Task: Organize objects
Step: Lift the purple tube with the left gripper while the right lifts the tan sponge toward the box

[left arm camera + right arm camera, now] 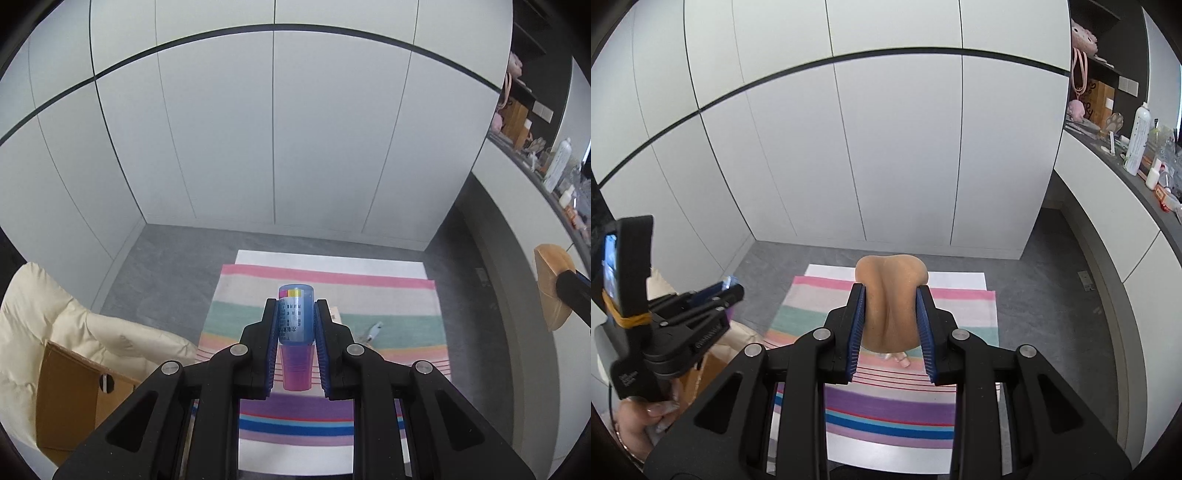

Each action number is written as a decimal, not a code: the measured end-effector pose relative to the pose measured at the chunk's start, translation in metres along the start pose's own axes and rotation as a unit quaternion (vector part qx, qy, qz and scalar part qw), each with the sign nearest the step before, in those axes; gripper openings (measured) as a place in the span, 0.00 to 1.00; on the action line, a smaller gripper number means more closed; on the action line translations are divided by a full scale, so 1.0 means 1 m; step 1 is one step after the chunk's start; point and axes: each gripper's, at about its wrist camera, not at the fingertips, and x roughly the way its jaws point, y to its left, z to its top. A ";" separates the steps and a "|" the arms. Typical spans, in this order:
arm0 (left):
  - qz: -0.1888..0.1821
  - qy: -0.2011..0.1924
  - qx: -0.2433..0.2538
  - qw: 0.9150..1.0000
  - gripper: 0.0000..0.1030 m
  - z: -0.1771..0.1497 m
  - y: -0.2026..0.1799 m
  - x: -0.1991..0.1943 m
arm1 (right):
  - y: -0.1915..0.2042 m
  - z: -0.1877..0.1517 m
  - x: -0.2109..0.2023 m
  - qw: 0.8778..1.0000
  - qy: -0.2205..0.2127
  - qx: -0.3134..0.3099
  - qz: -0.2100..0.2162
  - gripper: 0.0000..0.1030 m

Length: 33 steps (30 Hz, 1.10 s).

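In the left wrist view my left gripper (pixel 296 302) is shut on a small blue bottle (pixel 295 314) with a printed label and a translucent pink cap, held high above a striped cloth (pixel 388 295) on the floor. The right wrist view shows my right gripper (pixel 891 288) shut on a tan, rounded, smooth object (pixel 890 306). That tan object (pixel 550 291) also shows at the right edge of the left wrist view. The left gripper (pixel 733 287), held by a hand (pixel 639 424), appears at the left of the right wrist view.
Small loose items lie on the cloth: a pale blue piece (pixel 373 330) and a clear pinkish one (pixel 901 359). A cream padded cushion (pixel 55 325) and a cardboard box (pixel 74 398) sit left. White cabinet doors (pixel 273 147) stand behind. A counter (pixel 1108 155) with bottles runs right.
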 end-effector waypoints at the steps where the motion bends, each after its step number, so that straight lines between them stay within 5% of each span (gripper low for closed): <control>1: 0.001 -0.002 0.001 1.000 0.19 0.000 0.000 -0.005 | 0.001 0.001 -0.004 1.000 -0.002 -0.001 -0.002 0.27; 14: -0.004 -0.016 0.017 1.000 0.19 -0.005 -0.011 -0.050 | 0.012 0.000 -0.041 1.000 -0.007 -0.012 -0.016 0.27; 21: 0.038 -0.038 0.038 0.998 0.19 -0.018 -0.018 -0.073 | 0.011 -0.011 -0.048 1.000 -0.001 -0.016 -0.022 0.27; 28: 0.028 -0.039 0.046 0.998 0.19 -0.058 -0.011 -0.099 | 0.004 -0.060 -0.047 0.999 0.020 -0.030 -0.028 0.27; 33: 0.005 -0.023 0.044 0.999 0.19 -0.100 -0.009 -0.108 | -0.002 -0.104 -0.058 0.999 0.036 -0.011 0.018 0.27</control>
